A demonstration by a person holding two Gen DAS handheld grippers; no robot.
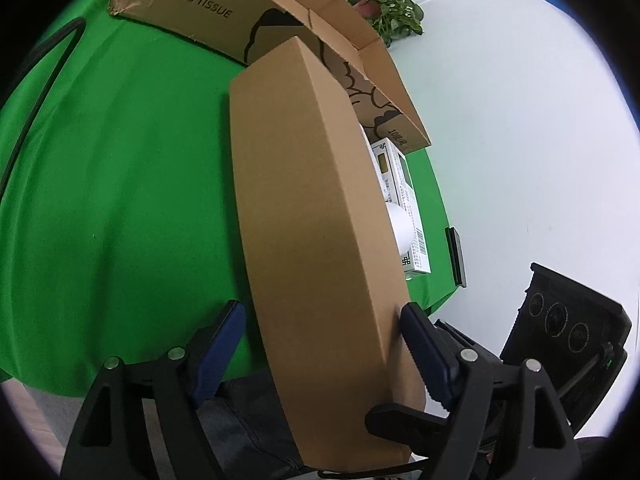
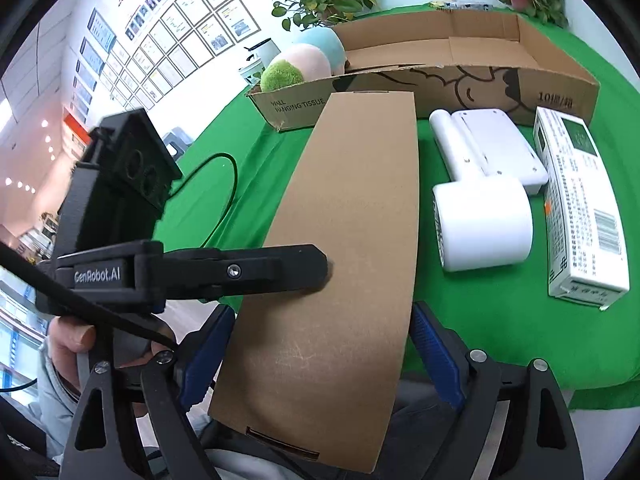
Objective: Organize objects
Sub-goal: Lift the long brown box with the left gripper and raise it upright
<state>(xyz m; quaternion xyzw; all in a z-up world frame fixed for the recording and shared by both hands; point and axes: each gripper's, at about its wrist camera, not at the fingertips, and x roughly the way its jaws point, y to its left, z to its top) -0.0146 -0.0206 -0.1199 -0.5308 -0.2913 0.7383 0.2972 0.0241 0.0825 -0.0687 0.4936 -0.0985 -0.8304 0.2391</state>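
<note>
Claws, left (image 1: 320, 344) and right (image 2: 322, 344), both clamp flat box (image 2: 340, 260).

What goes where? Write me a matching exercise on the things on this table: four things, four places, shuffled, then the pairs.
Things
1. flat brown box
2. white appliance
3. white carton with barcode
4. black cable

Places
a. far right on the green cloth
b. between the fingers of the right gripper
c. looping over the cloth, left of the brown box
d. lying between the brown box and the carton

Pairs: 1-b, 2-d, 3-a, 4-c
</note>
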